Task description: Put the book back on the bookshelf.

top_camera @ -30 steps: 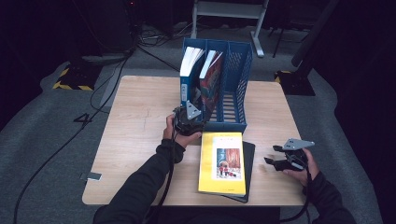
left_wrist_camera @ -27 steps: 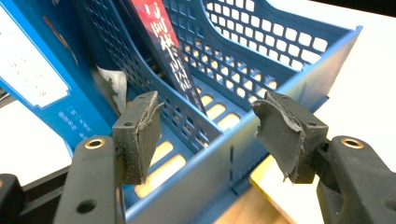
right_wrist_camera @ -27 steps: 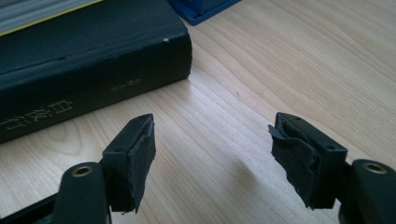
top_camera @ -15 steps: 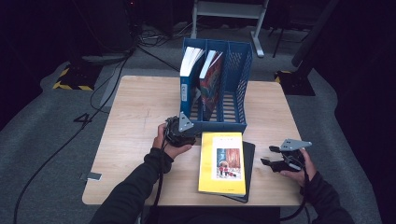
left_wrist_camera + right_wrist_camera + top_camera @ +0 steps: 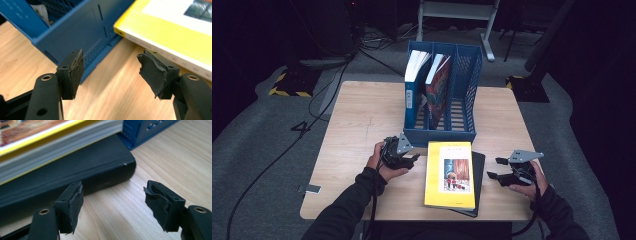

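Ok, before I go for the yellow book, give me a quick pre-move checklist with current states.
1. Left gripper empty, jaws open, having just been opening: ok.
2. Right gripper empty, jaws open: ok.
3. Yellow book flat on the black book, free of both grippers: ok.
4. Rack right slot free; blue book and red book fill the others: ok.
5. Table bare beside each gripper for the approach: ok.
6. Yellow book fits the slot: cannot tell.
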Tool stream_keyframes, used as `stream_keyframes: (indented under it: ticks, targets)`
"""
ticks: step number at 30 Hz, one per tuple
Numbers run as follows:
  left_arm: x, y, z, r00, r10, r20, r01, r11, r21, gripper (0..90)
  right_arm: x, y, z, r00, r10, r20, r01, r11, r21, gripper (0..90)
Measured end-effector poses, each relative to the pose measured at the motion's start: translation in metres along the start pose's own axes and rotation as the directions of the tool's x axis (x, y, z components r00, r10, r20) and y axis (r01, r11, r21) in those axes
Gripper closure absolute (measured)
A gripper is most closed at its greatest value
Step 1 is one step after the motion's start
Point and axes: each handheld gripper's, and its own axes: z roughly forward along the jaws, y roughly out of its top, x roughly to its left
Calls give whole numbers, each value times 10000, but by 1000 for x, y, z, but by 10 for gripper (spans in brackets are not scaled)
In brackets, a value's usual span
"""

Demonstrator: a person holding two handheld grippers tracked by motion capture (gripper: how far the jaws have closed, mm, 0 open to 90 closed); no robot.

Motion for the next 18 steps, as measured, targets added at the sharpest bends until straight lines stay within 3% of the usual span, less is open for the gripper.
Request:
stream_keyframes:
  ticks: [9, 18]
  targets:
    - [-9, -16, -2, 9994, 118, 312, -129, 9993, 352, 314, 15, 10, 3, 9995, -201, -249, 199, 9997, -107, 320]
    - [-27, -33, -8, 9933, 712, 915, -796, 9926, 917, 268, 24, 16, 4, 9991, -189, -390, 182, 9997, -176, 312]
